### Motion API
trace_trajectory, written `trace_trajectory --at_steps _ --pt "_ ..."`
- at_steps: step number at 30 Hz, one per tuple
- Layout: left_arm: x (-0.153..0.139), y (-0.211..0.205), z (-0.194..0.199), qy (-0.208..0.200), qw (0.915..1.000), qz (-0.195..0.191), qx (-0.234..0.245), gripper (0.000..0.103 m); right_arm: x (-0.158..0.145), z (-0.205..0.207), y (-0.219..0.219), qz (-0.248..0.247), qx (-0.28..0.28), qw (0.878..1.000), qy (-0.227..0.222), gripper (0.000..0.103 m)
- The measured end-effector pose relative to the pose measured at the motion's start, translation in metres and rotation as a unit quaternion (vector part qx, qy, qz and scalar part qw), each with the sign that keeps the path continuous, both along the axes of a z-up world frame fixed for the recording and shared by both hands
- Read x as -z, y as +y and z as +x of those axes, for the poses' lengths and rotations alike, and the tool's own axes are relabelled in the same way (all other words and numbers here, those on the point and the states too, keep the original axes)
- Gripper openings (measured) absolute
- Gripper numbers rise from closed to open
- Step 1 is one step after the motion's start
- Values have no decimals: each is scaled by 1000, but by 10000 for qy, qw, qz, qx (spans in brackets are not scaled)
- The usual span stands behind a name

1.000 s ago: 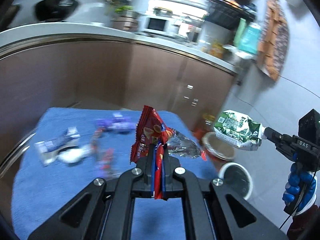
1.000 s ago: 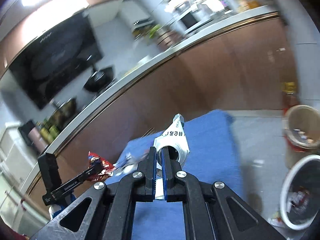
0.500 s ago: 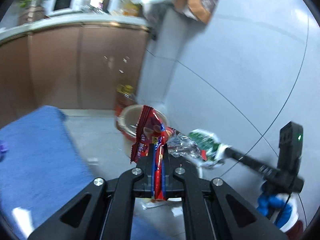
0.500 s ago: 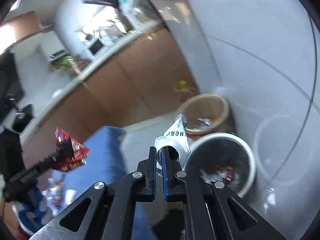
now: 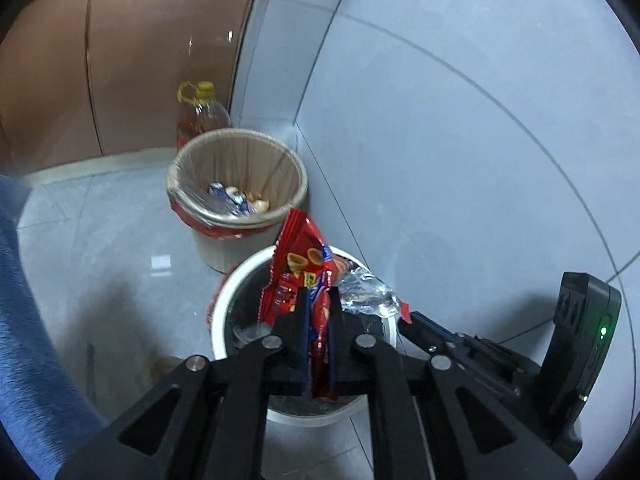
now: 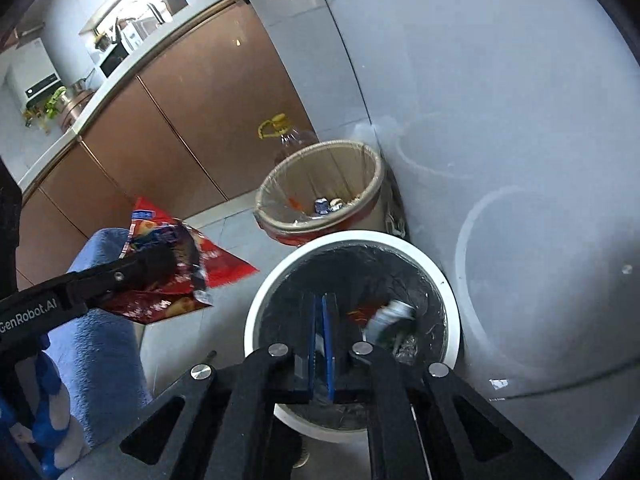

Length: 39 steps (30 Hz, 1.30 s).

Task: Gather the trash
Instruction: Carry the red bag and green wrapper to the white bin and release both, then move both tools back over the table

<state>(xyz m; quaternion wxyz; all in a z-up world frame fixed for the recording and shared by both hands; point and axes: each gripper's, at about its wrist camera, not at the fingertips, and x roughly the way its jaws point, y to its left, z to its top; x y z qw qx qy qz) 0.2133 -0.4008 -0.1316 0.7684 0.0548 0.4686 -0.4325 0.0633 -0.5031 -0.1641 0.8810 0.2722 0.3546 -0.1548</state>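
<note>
Green packet (image 6: pixel 390 316) is now lying in the white bin (image 6: pixel 256 312); right gripper (image 6: pixel 319 336) is sitting nearly closed, empty. Left gripper (image 5: pixel 318 320) is still clamping the red wrapper (image 5: pixel 298 268); tan bin (image 5: pixel 236 184) is holding scraps.

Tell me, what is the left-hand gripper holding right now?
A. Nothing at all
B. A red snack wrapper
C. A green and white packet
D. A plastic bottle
B: the left gripper is pinched shut on the red snack wrapper, which sticks up between its fingers above the white bin.
</note>
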Motion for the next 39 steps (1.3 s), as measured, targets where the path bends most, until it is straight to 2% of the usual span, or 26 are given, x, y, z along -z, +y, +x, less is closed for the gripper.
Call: trace_trajectory --at_steps 2,4,5,13,17,23,28,34,35,37,39 --pt "4 -3 2 47 10000 29 8 20 1 -1 0 15 32 10000 -22 6" --pt "7 -7 1 65 10000 40 -19 47 0 -5 2 -41 66 10000 -21 6" --pt "7 -7 2 38 10000 52 -45 50 0 -5 1 -66 92 9999 -13 6" --pt "-3 -3 -1 -32 10000 -22 -13 53 -20 -26 7 -404 346 9984 -190 14" --pt "-29 21 -10 -251 9993 -232 -116 53 -38 -30 20 -532 267 9976 -360 20" --pt "-81 87 -26 -861 9930 -553 -584 53 -83 -37 51 -745 46 9941 -782 27" --pt "-127 157 -47 -1499 9779 -876 -1162 53 -129 -45 89 -1002 -303 9868 -1238 36" --pt "-169 244 -81 -2176 9560 -866 -1766 53 -173 -51 143 -1292 -768 9745 -1664 53" --pt "-174 258 -87 -2277 9517 -848 -1874 55 -180 -52 152 -1343 -841 9723 -1720 59" --pt "-183 284 -94 -2455 9427 -759 -2130 74 -193 -55 169 -1451 -982 9673 -1836 66" --pt "-191 314 -108 -2656 9315 -712 -2380 75 -205 -59 187 -1546 -1115 9621 -1951 76"
